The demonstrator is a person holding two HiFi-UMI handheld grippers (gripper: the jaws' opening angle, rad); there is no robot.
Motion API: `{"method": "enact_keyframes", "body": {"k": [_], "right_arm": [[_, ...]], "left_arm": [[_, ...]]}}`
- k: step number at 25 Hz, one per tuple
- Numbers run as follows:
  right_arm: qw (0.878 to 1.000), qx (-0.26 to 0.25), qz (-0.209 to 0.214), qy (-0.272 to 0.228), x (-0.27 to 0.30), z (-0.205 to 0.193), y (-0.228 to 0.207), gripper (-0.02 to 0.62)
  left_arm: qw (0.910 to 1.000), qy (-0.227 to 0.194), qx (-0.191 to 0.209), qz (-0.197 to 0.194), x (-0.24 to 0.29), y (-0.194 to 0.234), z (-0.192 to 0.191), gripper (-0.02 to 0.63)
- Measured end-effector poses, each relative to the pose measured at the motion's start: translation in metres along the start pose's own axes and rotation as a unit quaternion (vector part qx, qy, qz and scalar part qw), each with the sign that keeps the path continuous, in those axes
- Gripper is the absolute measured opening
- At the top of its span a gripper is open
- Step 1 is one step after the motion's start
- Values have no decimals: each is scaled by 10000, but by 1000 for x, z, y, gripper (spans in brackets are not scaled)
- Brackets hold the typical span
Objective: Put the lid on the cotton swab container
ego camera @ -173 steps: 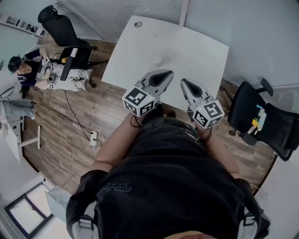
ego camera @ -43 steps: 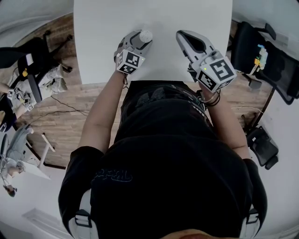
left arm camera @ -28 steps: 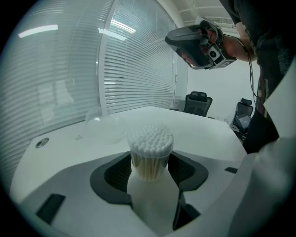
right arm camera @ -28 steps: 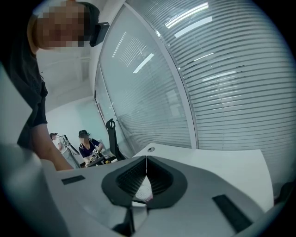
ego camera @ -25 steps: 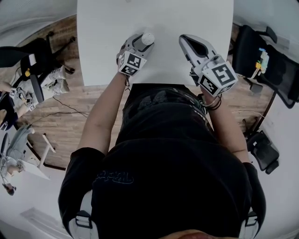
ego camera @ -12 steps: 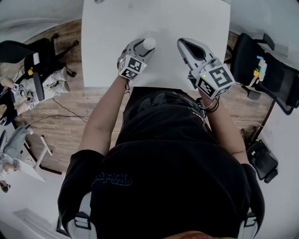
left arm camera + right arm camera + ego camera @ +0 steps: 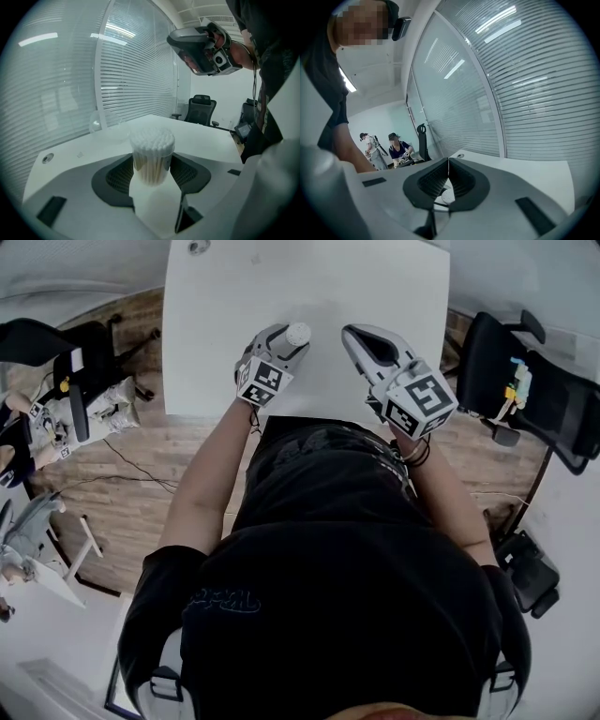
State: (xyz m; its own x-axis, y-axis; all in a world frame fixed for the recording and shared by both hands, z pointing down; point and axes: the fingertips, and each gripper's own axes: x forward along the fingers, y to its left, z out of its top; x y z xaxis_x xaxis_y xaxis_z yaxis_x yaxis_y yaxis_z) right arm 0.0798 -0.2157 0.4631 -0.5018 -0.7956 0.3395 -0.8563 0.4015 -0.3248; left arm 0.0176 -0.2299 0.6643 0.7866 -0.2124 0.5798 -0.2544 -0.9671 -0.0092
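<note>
A clear cotton swab container (image 7: pixel 151 157), packed with white swabs and without a lid, stands upright between the pads of my left gripper (image 7: pixel 151 174), which is shut on it. From the head view its white top (image 7: pixel 297 333) pokes out of the left gripper (image 7: pixel 291 341) above the table's near part. My right gripper (image 7: pixel 351 334) hovers to the right of it, apart from it. Its jaws (image 7: pixel 449 169) meet with nothing visibly gripped. A clear domed piece (image 7: pixel 100 124), seemingly the lid, lies on the table far beyond the container.
The white table (image 7: pixel 225 324) has a round cable hole (image 7: pixel 197 247) at its far left corner. Black office chairs (image 7: pixel 525 381) stand to the right, and people sit at the left beyond the table. Glass walls with blinds close off the far side.
In the oldest frame the left gripper was empty; it now holds the container. Over the last second both grippers rose a little above the table, the right one drifting slightly left.
</note>
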Motion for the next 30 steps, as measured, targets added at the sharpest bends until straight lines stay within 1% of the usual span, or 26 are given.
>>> {"method": "enact_keyframes", "body": {"k": [5, 11, 15, 21, 25, 30], "right_arm": [[9999, -51, 110, -68, -11, 1, 4, 23], [9996, -136, 194, -144, -22, 5, 3, 23], [9992, -190, 250, -246, -32, 12, 5, 23], [9982, -301, 342, -400, -45, 21, 12, 23], [9971, -355, 433, -513, -58, 27, 21, 23], [9953, -484, 558, -623, -75, 30, 32, 23]], "left_arm": [[9997, -146, 85, -153, -5, -12, 14, 255], [9994, -232, 190, -167, -10, -24, 35, 255], [9991, -384, 65, -167, -18, -34, 56, 255], [9977, -590, 162, -275, -38, -54, 93, 255], [9980, -599, 106, -184, -54, -64, 116, 255], [9980, -595, 155, -119, -69, -77, 137, 253]]}}
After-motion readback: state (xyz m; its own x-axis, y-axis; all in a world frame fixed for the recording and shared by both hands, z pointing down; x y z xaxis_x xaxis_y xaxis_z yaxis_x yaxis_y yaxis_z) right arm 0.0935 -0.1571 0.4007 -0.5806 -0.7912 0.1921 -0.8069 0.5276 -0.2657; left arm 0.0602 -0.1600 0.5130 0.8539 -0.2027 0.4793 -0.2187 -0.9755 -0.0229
